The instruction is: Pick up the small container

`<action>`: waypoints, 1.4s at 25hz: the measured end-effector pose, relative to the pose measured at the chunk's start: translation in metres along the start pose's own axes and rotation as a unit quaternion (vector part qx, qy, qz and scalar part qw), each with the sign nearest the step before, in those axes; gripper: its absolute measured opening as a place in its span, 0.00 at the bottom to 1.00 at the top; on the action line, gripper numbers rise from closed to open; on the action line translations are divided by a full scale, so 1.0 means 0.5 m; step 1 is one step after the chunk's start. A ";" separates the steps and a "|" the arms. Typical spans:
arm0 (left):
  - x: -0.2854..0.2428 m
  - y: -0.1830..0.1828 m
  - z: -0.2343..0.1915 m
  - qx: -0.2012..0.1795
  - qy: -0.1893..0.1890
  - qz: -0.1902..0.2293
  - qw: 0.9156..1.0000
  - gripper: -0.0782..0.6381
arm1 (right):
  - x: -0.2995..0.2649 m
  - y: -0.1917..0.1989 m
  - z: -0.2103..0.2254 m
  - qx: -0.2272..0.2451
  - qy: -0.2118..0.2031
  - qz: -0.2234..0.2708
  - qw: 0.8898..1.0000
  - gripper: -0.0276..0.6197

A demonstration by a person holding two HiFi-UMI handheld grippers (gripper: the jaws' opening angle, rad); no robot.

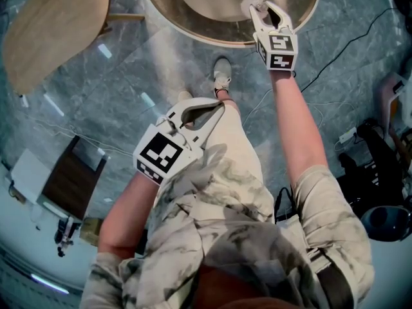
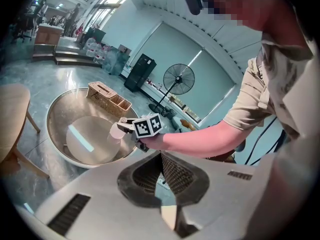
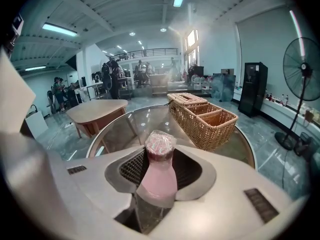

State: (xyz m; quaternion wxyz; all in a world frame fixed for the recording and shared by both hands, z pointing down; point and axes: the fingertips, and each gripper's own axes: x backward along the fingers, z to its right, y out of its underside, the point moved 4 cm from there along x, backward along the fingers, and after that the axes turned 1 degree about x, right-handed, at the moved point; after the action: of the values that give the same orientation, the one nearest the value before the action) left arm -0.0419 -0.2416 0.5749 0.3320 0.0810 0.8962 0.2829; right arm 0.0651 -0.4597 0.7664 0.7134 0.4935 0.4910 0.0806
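Observation:
The small container [image 3: 159, 174] is a pale pink bottle with a crinkled foil cap. It sits between the mesh pads of my right gripper [image 3: 160, 159], which is shut on it. In the head view the right gripper [image 1: 257, 6] reaches over the near rim of the round glass table [image 1: 193, 28], with the container [image 1: 252, 4] pale at its tips. The left gripper view shows the container [image 2: 117, 131] held just above the tabletop. My left gripper [image 1: 219, 105] hangs low by the person's leg, shut and holding nothing, its jaws meeting in the left gripper view [image 2: 162, 164].
A wicker basket [image 3: 205, 116] with compartments stands on the far side of the glass table. A wooden table [image 1: 51, 31] is to the left. Cables [image 1: 347, 44] and gear lie on the floor at right. A standing fan [image 2: 178, 80] is behind the table.

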 end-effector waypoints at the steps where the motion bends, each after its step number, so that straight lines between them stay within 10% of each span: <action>1: 0.003 -0.002 0.000 -0.001 0.000 0.001 1.000 0.14 | 0.002 -0.008 -0.001 0.000 0.000 0.002 1.000 0.29; 35: 0.123 -0.065 0.134 -0.040 0.041 0.031 0.998 0.14 | 0.288 -0.300 -0.073 0.023 -0.031 0.028 0.999 0.29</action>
State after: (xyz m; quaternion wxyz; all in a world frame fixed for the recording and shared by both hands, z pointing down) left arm -0.0448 -0.2177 0.4815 0.2893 0.0839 0.8938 0.3322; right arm 0.0541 -0.4257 0.5582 0.7140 0.5260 0.4562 0.0738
